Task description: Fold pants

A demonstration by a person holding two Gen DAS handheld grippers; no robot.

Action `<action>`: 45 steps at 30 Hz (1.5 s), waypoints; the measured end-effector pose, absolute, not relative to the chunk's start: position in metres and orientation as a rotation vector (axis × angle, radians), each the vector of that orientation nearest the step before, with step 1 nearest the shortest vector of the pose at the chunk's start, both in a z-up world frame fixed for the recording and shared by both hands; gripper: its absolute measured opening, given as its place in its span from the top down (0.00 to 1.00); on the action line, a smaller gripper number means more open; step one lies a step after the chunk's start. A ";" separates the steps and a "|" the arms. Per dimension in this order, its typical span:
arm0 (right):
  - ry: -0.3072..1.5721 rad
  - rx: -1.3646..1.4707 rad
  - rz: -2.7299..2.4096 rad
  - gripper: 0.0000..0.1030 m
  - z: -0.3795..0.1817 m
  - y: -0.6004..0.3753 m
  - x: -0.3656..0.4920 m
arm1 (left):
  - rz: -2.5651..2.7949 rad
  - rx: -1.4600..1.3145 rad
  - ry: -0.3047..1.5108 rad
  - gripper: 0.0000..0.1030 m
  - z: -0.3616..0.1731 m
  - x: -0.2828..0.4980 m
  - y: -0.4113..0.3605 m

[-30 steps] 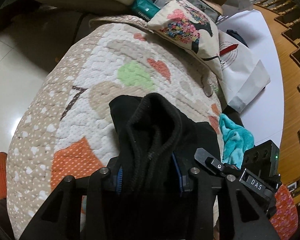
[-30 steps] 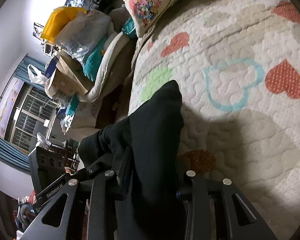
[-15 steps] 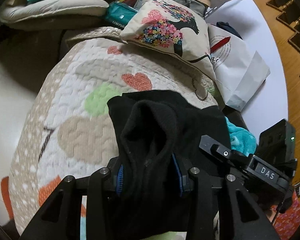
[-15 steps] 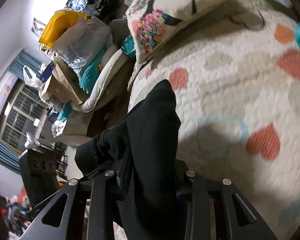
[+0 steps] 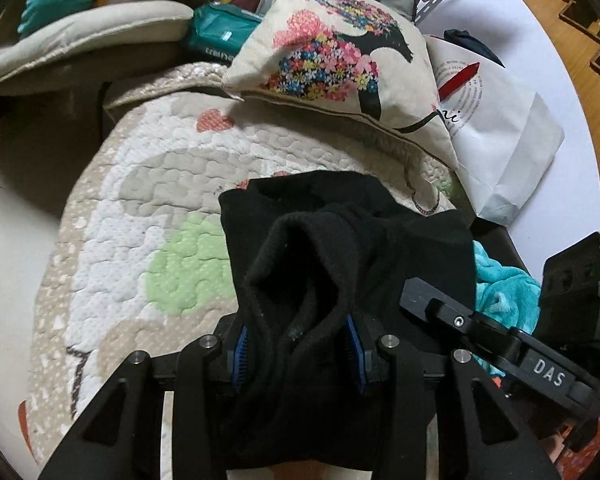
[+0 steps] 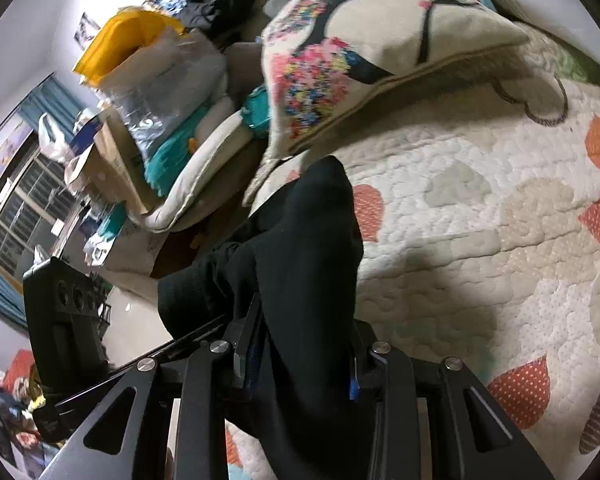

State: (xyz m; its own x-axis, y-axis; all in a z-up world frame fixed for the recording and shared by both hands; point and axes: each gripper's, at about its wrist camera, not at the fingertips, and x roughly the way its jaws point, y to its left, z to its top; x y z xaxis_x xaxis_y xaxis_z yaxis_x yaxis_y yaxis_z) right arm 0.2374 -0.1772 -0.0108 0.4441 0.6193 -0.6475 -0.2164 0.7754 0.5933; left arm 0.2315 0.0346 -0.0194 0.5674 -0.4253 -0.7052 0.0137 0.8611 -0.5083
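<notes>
The black pants (image 5: 340, 248) hang bunched over a quilted heart-patterned bedspread (image 5: 140, 216). My left gripper (image 5: 300, 356) is shut on a ribbed fold of the pants and holds it above the quilt. My right gripper (image 6: 300, 364) is shut on another part of the black pants (image 6: 308, 248), which drape up past its fingers. The right gripper's body also shows in the left wrist view (image 5: 500, 344), at the right. The fingertips of both grippers are hidden by the cloth.
A floral cushion (image 5: 340, 64) lies at the head of the quilt, close in front of the pants. A white paper bag (image 5: 496, 120) and a teal towel (image 5: 504, 292) are at the right. Piled bags and cushions (image 6: 160, 92) line the left side.
Both grippers have carried the held pants forward across the quilt toward the floral cushion, which now looks much closer. Both stay shut on the cloth.
</notes>
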 end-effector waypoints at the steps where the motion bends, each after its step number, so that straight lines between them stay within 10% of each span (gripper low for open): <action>1: 0.988 0.472 0.533 0.66 -0.015 -0.179 0.241 | -0.275 -0.495 0.946 0.63 -0.024 0.235 0.034; 11: 1.027 0.500 0.423 0.63 -0.051 -0.188 0.255 | -0.265 -0.546 1.008 0.60 -0.056 0.255 0.042; 28: 1.081 0.489 0.303 0.28 -0.076 -0.204 0.249 | -0.276 -1.017 1.093 0.47 -0.102 0.259 0.098; 45: 0.961 0.344 0.251 0.27 -0.035 -0.202 0.179 | -0.183 -0.861 1.083 0.45 -0.068 0.215 0.116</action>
State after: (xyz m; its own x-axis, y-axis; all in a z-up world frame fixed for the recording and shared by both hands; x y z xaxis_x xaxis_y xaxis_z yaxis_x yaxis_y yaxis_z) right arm 0.1786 -0.2023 -0.0345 0.5508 0.3575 -0.7542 -0.0564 0.9175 0.3936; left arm 0.2146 0.1160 -0.0684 0.4889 -0.5242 -0.6972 -0.2659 0.6717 -0.6915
